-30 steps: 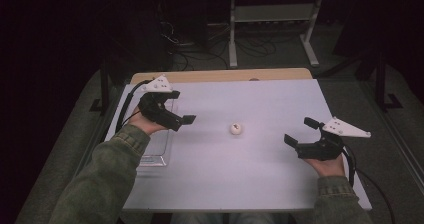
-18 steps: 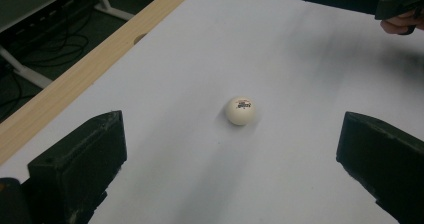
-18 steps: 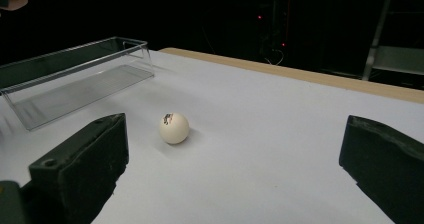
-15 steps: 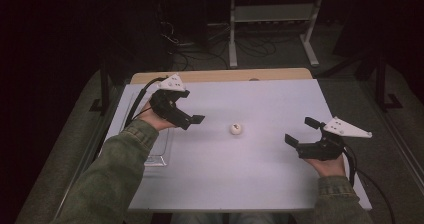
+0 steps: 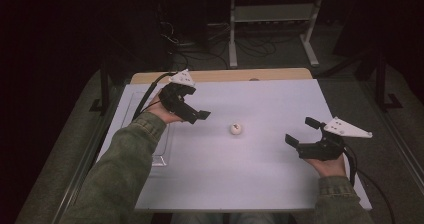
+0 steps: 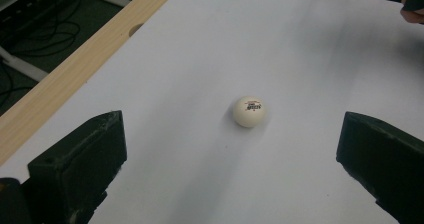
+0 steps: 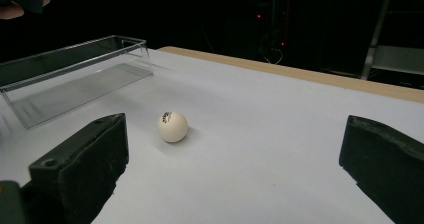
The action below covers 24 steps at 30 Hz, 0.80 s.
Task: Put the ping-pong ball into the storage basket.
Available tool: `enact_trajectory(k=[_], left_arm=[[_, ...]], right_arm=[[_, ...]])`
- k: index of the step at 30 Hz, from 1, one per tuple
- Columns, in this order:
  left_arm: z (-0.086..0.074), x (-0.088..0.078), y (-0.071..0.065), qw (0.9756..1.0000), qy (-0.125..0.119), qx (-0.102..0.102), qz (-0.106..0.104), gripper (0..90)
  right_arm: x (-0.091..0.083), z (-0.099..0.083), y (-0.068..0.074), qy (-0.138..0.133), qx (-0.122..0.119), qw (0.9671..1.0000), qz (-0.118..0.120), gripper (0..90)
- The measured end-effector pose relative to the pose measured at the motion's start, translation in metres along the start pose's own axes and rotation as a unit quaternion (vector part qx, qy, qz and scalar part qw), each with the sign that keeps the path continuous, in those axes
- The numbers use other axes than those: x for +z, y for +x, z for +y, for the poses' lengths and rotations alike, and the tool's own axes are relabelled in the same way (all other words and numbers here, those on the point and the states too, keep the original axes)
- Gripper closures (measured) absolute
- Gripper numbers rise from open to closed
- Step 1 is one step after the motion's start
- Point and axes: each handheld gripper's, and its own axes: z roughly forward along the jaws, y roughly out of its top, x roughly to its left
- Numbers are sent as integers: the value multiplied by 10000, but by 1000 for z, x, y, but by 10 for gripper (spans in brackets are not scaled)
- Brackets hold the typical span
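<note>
White ping-pong ball [image 5: 236, 129] sits on the white desk [image 5: 250, 184] surface, roughly mid-desk, free of both tools, small printed logo on it. Left hand-held gripper [image 5: 197, 116] is above the desk at the left, near the far edge, jaws spread wide and released, nothing between them; it points toward the ball but is apart from it. In the left gripper view the ball [image 6: 249, 111] lies ahead between the two black jaws, closer to the middle of the gap, no contact with either. Right hand-held gripper [image 5: 301, 132] is over the right side of the desk, jaws also wide apart, holding nothing, well apart from the ball. In the right gripper view the ball [image 7: 172, 126] is ahead and nearer the left jaw, logo facing up-left. Clear plastic tray [image 7: 75, 79] sits at the left edge of the desk, partly under the left forearm in the high view [image 5: 150, 144]. Wooden desk edge [image 5: 225, 75] shows along the far side past the white surface. Both sleeves are olive green.
</note>
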Motion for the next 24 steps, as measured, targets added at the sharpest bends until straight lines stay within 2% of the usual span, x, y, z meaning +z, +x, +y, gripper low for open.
enact_trajectory(k=[3, 8, 24], left_arm=[[1, 5, 0, 9999, 27, -48, -108, 0], [5, 15, -3, 9996, 174, 100, -184, 0], [15, 36, -8, 9986, 381, 319, -188, 0]], right_arm=[[0, 0, 0, 13, -6, 10000, -5, 0], [1, -1, 1, 40, -36, 10000, -7, 0], [2, 0, 1, 37, -84, 10000, 6, 0]])
